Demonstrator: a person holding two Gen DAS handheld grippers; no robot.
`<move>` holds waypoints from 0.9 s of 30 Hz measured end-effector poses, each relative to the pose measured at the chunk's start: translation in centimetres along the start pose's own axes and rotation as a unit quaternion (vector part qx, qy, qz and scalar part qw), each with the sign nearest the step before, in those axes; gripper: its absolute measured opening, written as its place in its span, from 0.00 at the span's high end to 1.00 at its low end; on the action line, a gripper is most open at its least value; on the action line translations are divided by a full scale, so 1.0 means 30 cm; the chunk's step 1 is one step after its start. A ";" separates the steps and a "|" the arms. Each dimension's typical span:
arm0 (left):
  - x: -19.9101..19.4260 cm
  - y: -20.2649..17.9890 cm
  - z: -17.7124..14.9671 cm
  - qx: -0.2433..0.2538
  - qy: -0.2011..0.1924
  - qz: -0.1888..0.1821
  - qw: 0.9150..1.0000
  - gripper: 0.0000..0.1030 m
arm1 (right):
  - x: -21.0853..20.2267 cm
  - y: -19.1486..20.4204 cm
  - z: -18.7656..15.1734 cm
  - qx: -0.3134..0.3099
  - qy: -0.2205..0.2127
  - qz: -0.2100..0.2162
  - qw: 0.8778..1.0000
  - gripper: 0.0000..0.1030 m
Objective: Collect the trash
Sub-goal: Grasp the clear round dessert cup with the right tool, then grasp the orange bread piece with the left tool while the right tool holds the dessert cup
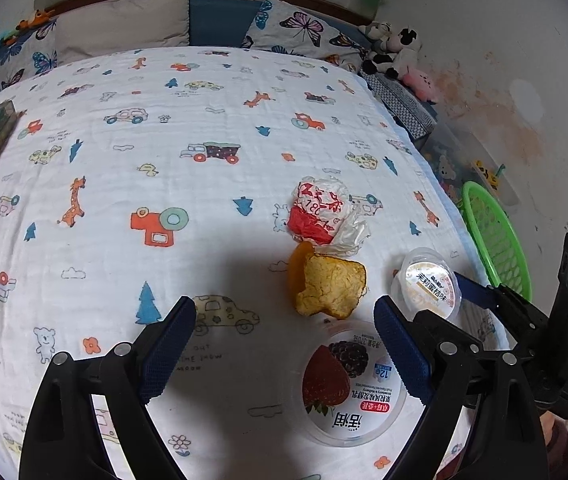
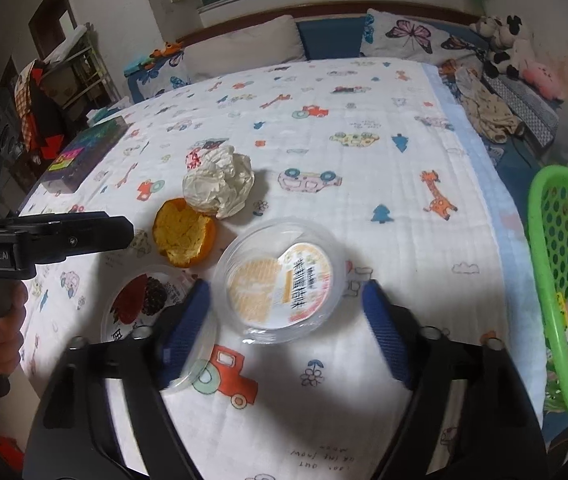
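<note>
Trash lies on a bed with a cartoon-print cover (image 1: 163, 184). A crumpled red-and-white wrapper (image 1: 322, 210), an orange peel (image 1: 328, 284), a small clear cup with an orange label (image 1: 430, 282) and a larger yogurt cup with a strawberry label (image 1: 348, 384) lie close together. My left gripper (image 1: 286, 320) is open, its fingers either side of the yogurt cup. My right gripper (image 2: 286, 300) is open around the small cup (image 2: 279, 280), not touching it. The peel (image 2: 183, 236), wrapper (image 2: 219, 186) and yogurt cup (image 2: 143, 304) show in the right wrist view.
A green mesh basket (image 2: 564, 280) stands off the bed's right edge; it also shows in the left wrist view (image 1: 496, 236). A dark box (image 2: 83, 152) lies at the bed's left side. Pillows (image 1: 123, 20) and plush toys (image 1: 400, 52) are at the head.
</note>
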State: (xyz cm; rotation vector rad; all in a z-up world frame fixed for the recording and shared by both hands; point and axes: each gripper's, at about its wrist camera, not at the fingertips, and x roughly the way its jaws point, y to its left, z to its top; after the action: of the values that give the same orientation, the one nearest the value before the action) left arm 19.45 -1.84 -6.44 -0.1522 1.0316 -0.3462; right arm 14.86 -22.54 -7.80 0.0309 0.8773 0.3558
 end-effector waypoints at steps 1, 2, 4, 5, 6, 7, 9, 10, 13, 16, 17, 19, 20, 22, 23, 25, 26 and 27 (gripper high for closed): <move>0.000 0.001 0.001 0.000 0.000 0.001 1.000 0.15 | 0.002 0.001 0.003 0.000 -0.001 -0.001 1.000 0.22; -0.001 0.003 0.001 0.001 0.000 0.002 1.000 0.15 | 0.007 0.003 0.005 0.001 0.000 0.002 1.000 0.22; -0.001 0.005 0.002 0.000 0.000 0.001 1.000 0.15 | 0.017 0.008 0.009 -0.001 0.000 0.001 1.000 0.22; 0.000 0.004 0.002 0.001 0.000 0.001 1.000 0.15 | 0.022 0.010 0.009 -0.003 0.000 -0.001 1.000 0.22; 0.001 0.003 0.001 0.002 0.001 0.001 1.000 0.15 | 0.027 0.012 0.008 -0.006 0.001 -0.004 1.000 0.22; 0.002 0.001 0.001 0.004 0.001 0.001 1.000 0.15 | 0.029 0.012 0.007 -0.006 0.001 -0.005 1.000 0.25; 0.008 -0.008 -0.002 0.010 0.003 0.001 1.000 0.15 | 0.029 0.007 0.003 -0.005 0.003 -0.004 1.000 0.34; 0.012 -0.013 -0.004 0.013 0.004 0.002 1.000 0.15 | 0.025 0.003 0.001 -0.001 0.003 -0.001 1.000 0.35; 0.029 -0.035 -0.006 0.022 0.009 0.003 1.000 0.15 | -0.003 -0.015 -0.003 0.004 -0.006 -0.006 1.000 0.35; 0.050 -0.065 -0.009 0.035 0.012 0.003 0.999 0.15 | -0.039 -0.041 -0.004 0.012 -0.016 -0.011 1.000 0.37; 0.061 -0.079 -0.009 0.042 0.014 0.004 0.999 0.15 | -0.053 -0.051 -0.004 0.015 -0.021 -0.013 1.000 0.37; 0.086 -0.100 -0.006 0.052 0.019 0.007 0.998 0.15 | -0.073 -0.069 -0.003 0.021 -0.026 -0.016 0.999 0.37; 0.095 -0.106 -0.004 0.055 0.021 0.010 0.998 0.15 | -0.084 -0.081 -0.004 0.025 -0.028 -0.018 0.999 0.37; 0.121 -0.120 -0.001 0.063 0.025 0.019 0.998 0.15 | -0.100 -0.100 -0.006 0.031 -0.032 -0.021 0.999 0.37; 0.133 -0.126 0.001 0.066 0.026 0.025 0.997 0.15 | -0.106 -0.106 -0.008 0.033 -0.033 -0.022 0.999 0.37; 0.147 -0.133 0.002 0.070 0.027 0.028 0.997 0.15 | -0.115 -0.115 -0.011 0.035 -0.036 -0.024 0.998 0.37; 0.157 -0.136 0.003 0.073 0.028 0.031 0.996 0.15 | -0.122 -0.121 -0.013 0.037 -0.037 -0.025 0.998 0.37; 0.163 -0.135 0.004 0.074 0.028 0.033 0.996 0.16 | -0.127 -0.124 -0.014 0.038 -0.038 -0.026 0.998 0.37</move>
State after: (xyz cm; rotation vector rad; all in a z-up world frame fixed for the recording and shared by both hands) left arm 20.98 -7.36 -9.19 0.0249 1.0602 -0.3672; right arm 13.41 -27.31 -5.88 0.0909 0.8141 0.2711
